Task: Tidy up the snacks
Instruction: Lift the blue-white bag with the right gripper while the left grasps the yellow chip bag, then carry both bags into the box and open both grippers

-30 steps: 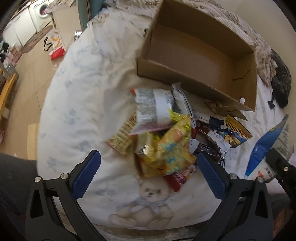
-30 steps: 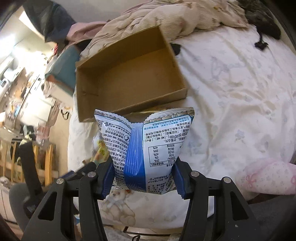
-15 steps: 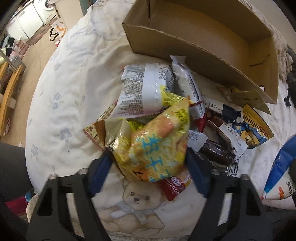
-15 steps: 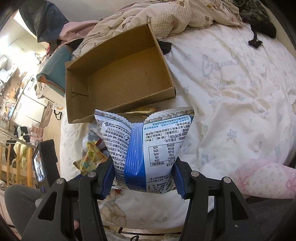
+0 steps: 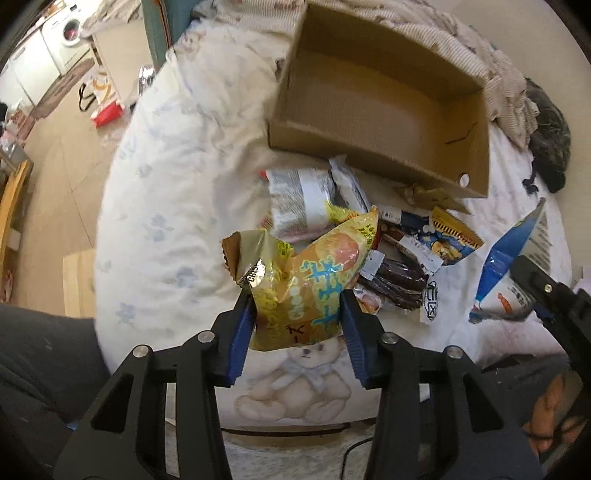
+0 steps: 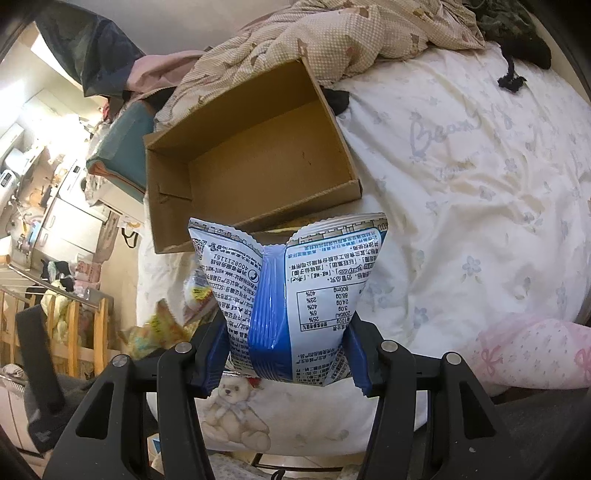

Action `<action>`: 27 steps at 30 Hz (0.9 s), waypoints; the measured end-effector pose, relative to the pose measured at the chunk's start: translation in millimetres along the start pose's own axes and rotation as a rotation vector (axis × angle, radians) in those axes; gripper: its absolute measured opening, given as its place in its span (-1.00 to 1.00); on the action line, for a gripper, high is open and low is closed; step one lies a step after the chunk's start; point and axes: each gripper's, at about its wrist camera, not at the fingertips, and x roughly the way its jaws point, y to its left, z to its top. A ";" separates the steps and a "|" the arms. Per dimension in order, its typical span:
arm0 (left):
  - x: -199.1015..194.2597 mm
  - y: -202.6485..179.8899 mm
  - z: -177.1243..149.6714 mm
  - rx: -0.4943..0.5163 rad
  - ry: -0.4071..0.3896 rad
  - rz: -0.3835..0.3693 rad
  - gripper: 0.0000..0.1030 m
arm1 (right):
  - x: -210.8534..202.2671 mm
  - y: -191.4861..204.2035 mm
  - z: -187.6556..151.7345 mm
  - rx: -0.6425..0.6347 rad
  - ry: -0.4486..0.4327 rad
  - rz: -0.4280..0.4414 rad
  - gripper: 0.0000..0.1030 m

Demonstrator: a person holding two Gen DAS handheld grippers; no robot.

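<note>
we see an open cardboard box [image 5: 388, 110] lying on the bed [image 5: 173, 192], its floor bare, with a checked quilt [image 6: 332, 40] bunched against its far side and a dark garment [image 5: 550, 140] off to the right. just in front of the box's near wall sits a loose heap of snack packets [image 5: 399, 254]: a white printed one [image 5: 299, 199], a dark brown one [image 5: 399, 284] and a blue and yellow one [image 5: 447, 240] overlap, so we cannot count them or read most labels. a torn cardboard flap [image 5: 432, 195] lies between the heap and the box. beyond the bed's left edge we make out the floor, a red and white bag [image 5: 105, 107] and a washing machine [image 5: 70, 33], all small and bent by the lens. in the right wrist view the held packet hides most of the heap, and the yellow one shows only as a blur at lower left. the left gripper [image 5: 297, 328] has just been closing its jaws, and they now pinch the yellow snack bag [image 5: 314, 288] at its lower part, above a printed teddy bear [image 5: 295, 384] on the cover. the right gripper [image 6: 286, 354] has its jaws clamped on the blue and white snack bag [image 6: 291, 291], held upright in front of the box; its edge is cut off at the right in the left wrist view.
</note>
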 end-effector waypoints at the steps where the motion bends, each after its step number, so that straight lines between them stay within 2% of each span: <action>1: -5.2 2.6 1.9 0.006 -0.008 -0.004 -0.20 | -1.7 1.0 0.1 -0.004 -0.007 0.005 0.10; 11: -38.8 7.2 66.0 0.112 -0.126 -0.016 -0.21 | -15.5 24.9 27.7 -0.092 -0.107 0.026 0.10; 17: -33.2 -8.7 99.3 0.159 -0.155 -0.018 -0.21 | -0.5 34.7 60.1 -0.098 -0.100 -0.030 0.10; 25: -8.6 -40.2 137.6 0.239 -0.183 -0.019 -0.22 | 22.3 34.2 101.7 -0.110 -0.116 -0.055 0.10; 27: 1.4 -47.4 145.5 0.264 -0.195 -0.004 -0.22 | 30.1 31.6 109.2 -0.107 -0.130 -0.035 0.10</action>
